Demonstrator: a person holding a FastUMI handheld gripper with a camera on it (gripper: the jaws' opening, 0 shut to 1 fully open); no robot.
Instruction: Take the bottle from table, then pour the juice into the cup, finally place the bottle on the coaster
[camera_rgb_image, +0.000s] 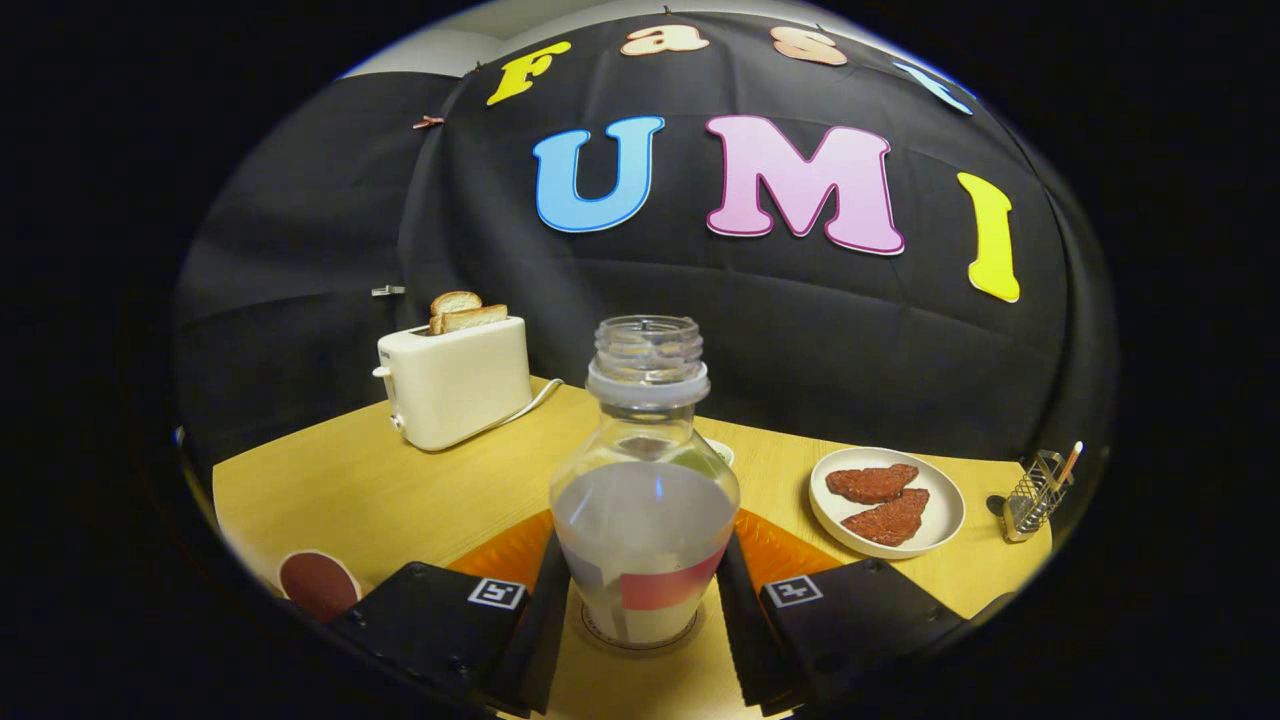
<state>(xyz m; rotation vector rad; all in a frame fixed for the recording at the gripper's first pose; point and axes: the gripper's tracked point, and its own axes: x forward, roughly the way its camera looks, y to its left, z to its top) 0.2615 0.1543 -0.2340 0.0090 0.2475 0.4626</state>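
At the far left, a dark red round coaster lay cut off beside the tool's left finger; a white toaster with two slices of toast stood further back on the yellow wooden surface; the clear, uncapped plastic bottle of pale juice stood between the fingers, the tool closed against its sides. The first step, taking the bottle, was judged in hand; lifting would be called for next. The cup was mostly hidden behind the bottle; a white plate of two reddish patties lay right.
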